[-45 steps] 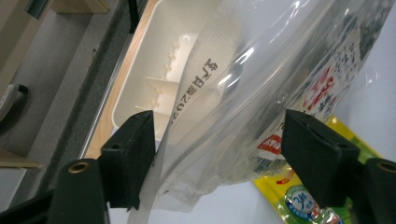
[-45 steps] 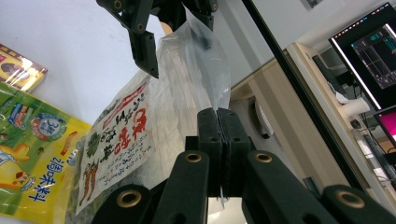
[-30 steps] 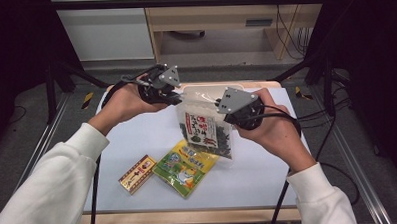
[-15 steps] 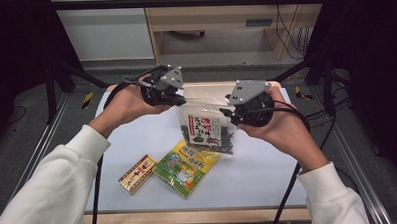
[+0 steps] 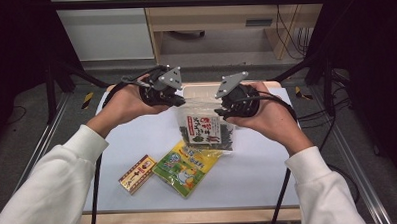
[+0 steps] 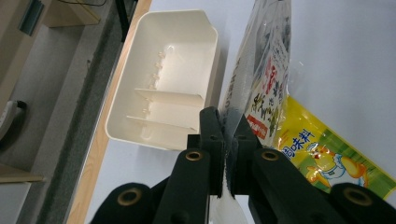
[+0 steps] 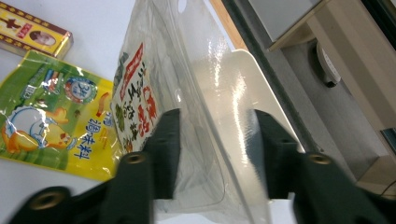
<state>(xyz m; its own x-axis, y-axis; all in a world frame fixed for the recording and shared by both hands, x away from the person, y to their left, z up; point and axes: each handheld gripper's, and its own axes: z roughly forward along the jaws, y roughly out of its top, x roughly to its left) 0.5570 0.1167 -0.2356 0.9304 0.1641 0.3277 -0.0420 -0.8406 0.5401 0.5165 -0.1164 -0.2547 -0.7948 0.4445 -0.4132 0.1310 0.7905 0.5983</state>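
A clear bag of dark seaweed with a red and white label (image 5: 206,131) hangs upright over the white table top. My left gripper (image 5: 180,99) is shut on its clear top edge; in the left gripper view the film is pinched between the jaws (image 6: 225,116). My right gripper (image 5: 219,111) stands open, its jaws on either side of the bag's clear upper part (image 7: 215,126), apart from the film. The label (image 7: 140,98) faces the person.
A white divided tray (image 5: 198,89) sits at the table's far edge, just behind the bag. A yellow-green snack packet (image 5: 186,165) and a small red and gold box (image 5: 137,173) lie flat nearer the person. Wooden table edge (image 6: 93,154) runs beside the tray.
Both hands have shifted only slightly. The bag hangs a little lower and more upright between the grippers, still in front of the tray.
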